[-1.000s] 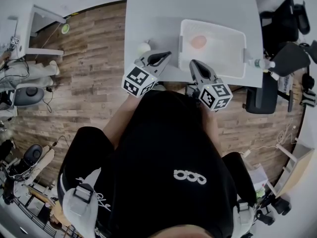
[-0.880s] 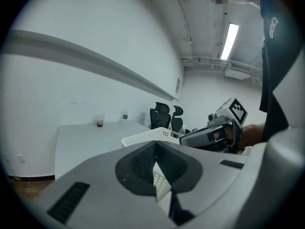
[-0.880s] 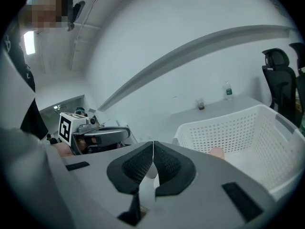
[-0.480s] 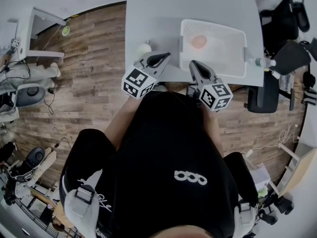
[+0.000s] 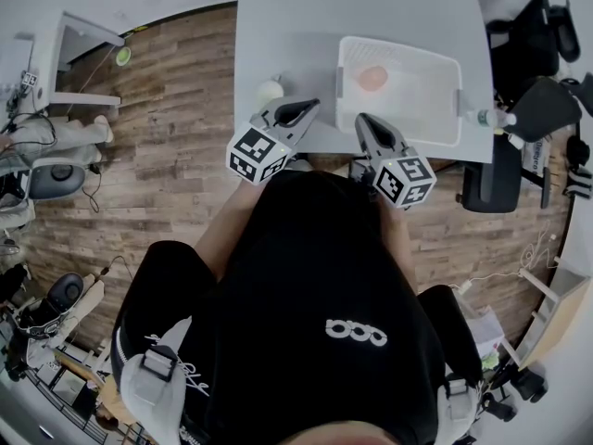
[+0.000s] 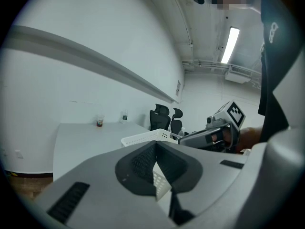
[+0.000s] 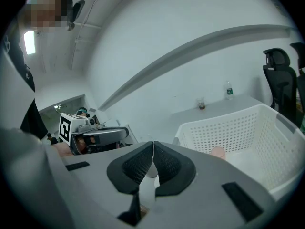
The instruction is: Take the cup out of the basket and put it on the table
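Poised at the desk's point(image 5: 352, 7) near edge, left gripper point(image 5: 310, 104) and right gripper point(image 5: 362, 119) both pinched shut on nothing. Ahead of the right one, inside the white basket point(image 5: 447, 65) near its left wall: pink cup point(image 5: 372, 78), untouched.

The left gripper point(image 5: 306, 106) and right gripper point(image 5: 364, 120) hover side by side, tips converging, jaws closed and empty.
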Available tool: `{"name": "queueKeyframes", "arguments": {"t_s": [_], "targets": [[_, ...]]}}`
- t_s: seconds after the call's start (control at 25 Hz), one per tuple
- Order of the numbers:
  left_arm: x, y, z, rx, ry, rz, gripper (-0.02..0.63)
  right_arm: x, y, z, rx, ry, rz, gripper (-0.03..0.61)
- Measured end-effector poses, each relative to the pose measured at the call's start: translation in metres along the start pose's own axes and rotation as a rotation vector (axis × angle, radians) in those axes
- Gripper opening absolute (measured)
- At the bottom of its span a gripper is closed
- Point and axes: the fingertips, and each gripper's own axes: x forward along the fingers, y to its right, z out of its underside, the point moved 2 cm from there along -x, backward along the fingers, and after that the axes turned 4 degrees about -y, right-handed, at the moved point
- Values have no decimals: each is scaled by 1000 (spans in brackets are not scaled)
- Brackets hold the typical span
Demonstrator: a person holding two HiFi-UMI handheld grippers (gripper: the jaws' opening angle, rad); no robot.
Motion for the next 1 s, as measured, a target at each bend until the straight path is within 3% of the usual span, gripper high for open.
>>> {"name": "queueKeyframes", "arguments": {"t_s": [0.24, 0.44, 0.72, 1.0], "targets": [[2, -3, -5, -22, 17, -14, 8, -3, 12, -5, -20, -6, -2, 23], [10, -2, -8, -35, 26, -37, 9, -9, 50, -24, -64, -30, 29, 23], [29, 4, -14, -65, 33, -80, 9, 15, 115, -40, -219, -189, 27, 33], [46, 4, -17, -102, 36, -159, 9, 69, 175, -1, -330, -438, -25, 197]]}}
